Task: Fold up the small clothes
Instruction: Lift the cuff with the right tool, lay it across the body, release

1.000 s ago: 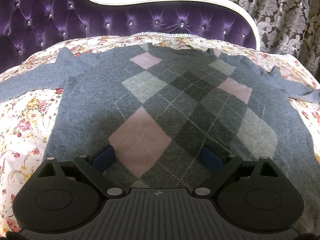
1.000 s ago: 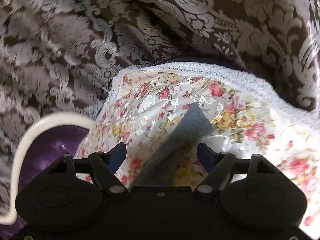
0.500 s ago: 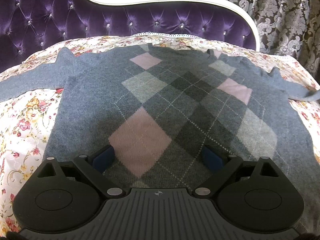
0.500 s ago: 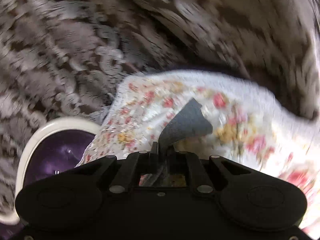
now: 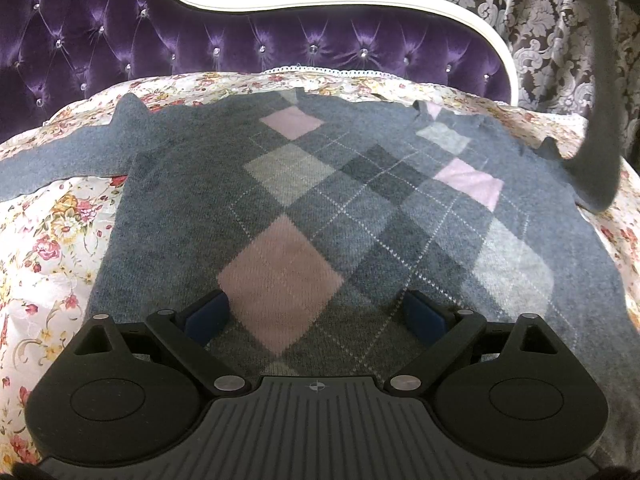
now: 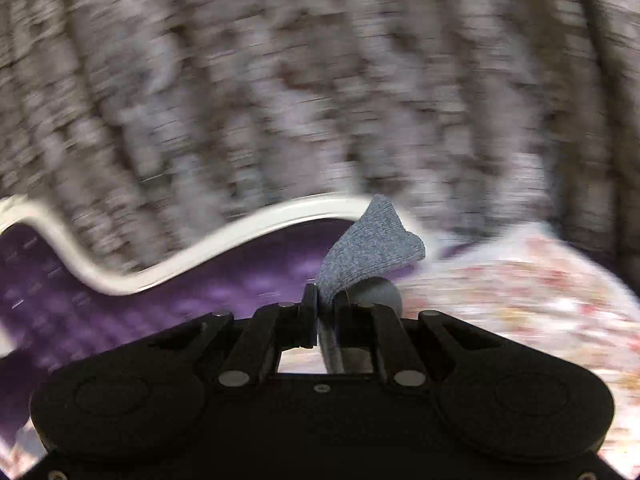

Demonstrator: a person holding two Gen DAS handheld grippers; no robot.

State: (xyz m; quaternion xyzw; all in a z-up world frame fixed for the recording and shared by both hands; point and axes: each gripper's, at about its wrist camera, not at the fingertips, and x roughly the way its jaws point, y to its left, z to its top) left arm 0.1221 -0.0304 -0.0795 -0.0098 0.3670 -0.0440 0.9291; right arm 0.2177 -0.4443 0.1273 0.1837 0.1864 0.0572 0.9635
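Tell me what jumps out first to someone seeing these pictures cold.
A grey argyle sweater with pink diamonds lies spread flat across a floral bedspread, before a tufted purple headboard. At far right its sleeve rises off the bed, its cuff pinched in the right gripper. The left gripper hovers open above the hem.

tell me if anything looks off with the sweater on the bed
One thing: the argyle sweater lies flat on the floral bedspread, but its grey sleeve rises off the bed, its cuff pinched in the right gripper. No damage shows.

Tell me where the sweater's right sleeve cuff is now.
In the right wrist view the cuff sits pinched in the right tongs, lifted off the floral bedspread, before the purple headboard.
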